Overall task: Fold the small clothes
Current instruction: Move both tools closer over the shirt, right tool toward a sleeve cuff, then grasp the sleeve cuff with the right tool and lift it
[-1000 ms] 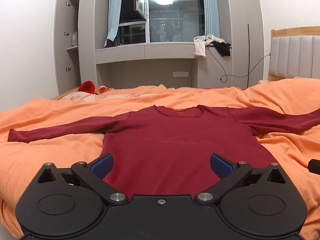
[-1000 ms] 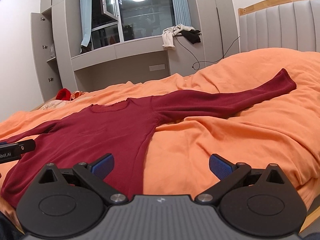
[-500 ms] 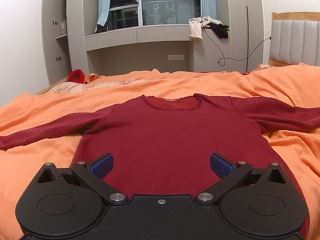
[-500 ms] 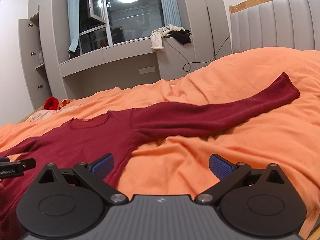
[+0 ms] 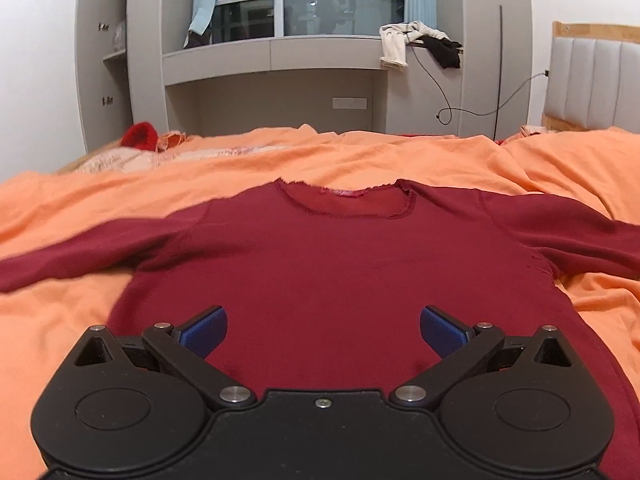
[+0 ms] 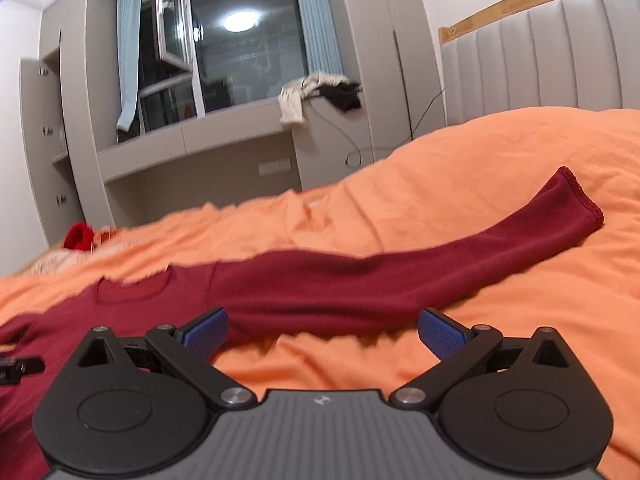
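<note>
Both grippers have pushed forward over the last second: the left gripper [image 5: 323,326] now sits low over the torso of the dark red top [image 5: 340,272], the neckline looming larger, while the right gripper [image 6: 322,328] has closed in on the right sleeve [image 6: 400,280], which now runs across just ahead of its blue pads [image 6: 442,334]. Each set of jaws stands wide, holding nothing. The top lies flat, front up, on the orange bedsheet [image 5: 360,156] with both sleeves spread outward, presumably laid out so each sleeve can be folded in over the body. The right gripper seems lined up for the first pick. The top's hem is hidden beneath the left gripper's body, the left sleeve's cuff runs out of frame, and the right view is blurred, so whether the pads touch the fabric cannot be told.
</note>
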`<action>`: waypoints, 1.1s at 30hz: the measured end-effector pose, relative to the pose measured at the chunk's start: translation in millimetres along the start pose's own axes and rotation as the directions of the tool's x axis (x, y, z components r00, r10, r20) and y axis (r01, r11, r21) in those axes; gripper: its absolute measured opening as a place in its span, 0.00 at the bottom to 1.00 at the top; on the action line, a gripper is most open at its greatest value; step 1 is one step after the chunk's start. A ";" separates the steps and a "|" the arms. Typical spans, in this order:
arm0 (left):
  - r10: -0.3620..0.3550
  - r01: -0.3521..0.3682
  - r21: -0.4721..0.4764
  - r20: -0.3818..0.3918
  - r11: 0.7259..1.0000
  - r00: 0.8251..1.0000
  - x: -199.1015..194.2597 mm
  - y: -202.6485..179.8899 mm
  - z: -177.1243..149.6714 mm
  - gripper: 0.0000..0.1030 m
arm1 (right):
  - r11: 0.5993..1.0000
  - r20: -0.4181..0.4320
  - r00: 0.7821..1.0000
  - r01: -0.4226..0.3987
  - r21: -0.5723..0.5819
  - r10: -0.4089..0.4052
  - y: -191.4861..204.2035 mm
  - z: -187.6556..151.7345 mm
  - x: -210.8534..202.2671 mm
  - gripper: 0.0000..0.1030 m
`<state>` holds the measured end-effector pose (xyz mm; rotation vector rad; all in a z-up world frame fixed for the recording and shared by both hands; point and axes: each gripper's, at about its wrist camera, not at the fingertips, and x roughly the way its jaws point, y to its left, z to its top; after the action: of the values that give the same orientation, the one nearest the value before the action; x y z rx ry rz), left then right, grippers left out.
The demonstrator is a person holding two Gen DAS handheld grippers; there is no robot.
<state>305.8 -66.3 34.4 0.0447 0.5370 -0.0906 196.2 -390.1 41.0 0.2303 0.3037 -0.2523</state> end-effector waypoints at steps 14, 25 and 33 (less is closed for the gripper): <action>0.009 -0.010 -0.030 -0.024 0.999 1.000 11.5 10.3 -21.2 1.00 | 0.967 0.073 0.967 0.237 0.097 -0.245 -82.5 12.8 51.6 1.00; 0.010 -0.010 -0.005 -0.029 1.000 1.000 13.5 5.5 -23.9 1.00 | 0.909 0.057 0.960 0.239 0.342 -0.274 -122.5 23.3 88.1 0.99; 0.001 -0.001 -0.003 -0.033 1.000 0.999 13.7 6.3 -25.0 1.00 | 0.831 0.065 0.909 0.345 0.437 -0.412 -136.5 30.2 88.2 0.76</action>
<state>305.4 -59.4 6.0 0.0437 0.5704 -0.0886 247.7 -545.1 15.4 0.5740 0.1313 -0.7339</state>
